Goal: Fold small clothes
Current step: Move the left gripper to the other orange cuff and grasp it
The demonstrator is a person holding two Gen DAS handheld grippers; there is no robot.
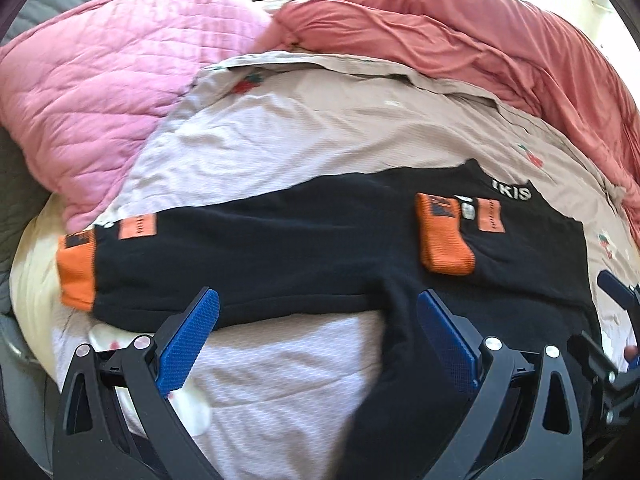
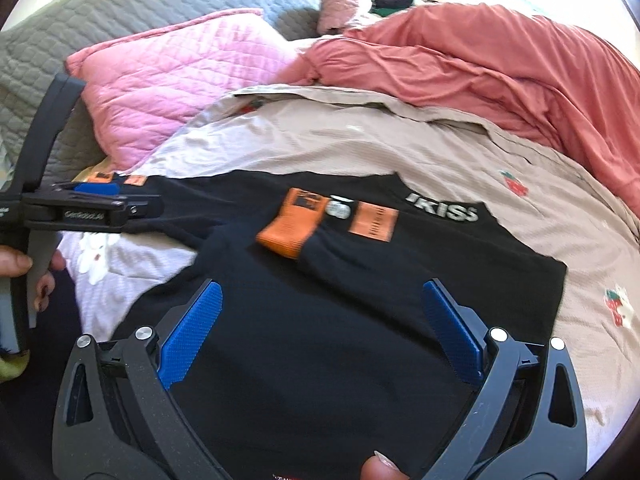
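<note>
A black sweatshirt (image 1: 280, 256) (image 2: 320, 360) with orange cuffs and white lettering at the neck lies flat on the bed. One sleeve stretches left, ending in an orange cuff (image 1: 76, 272). The other sleeve is folded over the chest, and its cuff (image 1: 444, 240) (image 2: 288, 228) lies beside an orange patch. My left gripper (image 1: 320, 320) is open just above the lower edge of the outstretched sleeve, holding nothing. It shows side-on as the left gripper (image 2: 96, 200) in the right wrist view, held by a hand (image 2: 24, 268). My right gripper (image 2: 322, 320) is open over the shirt's body.
A pink quilted pillow (image 1: 100, 100) (image 2: 168, 80) lies at the back left. A rumpled salmon blanket (image 1: 480, 48) (image 2: 480, 64) is at the back right. The beige strawberry-print sheet (image 1: 320, 128) is under the shirt. A grey quilt (image 2: 140, 4) lies behind.
</note>
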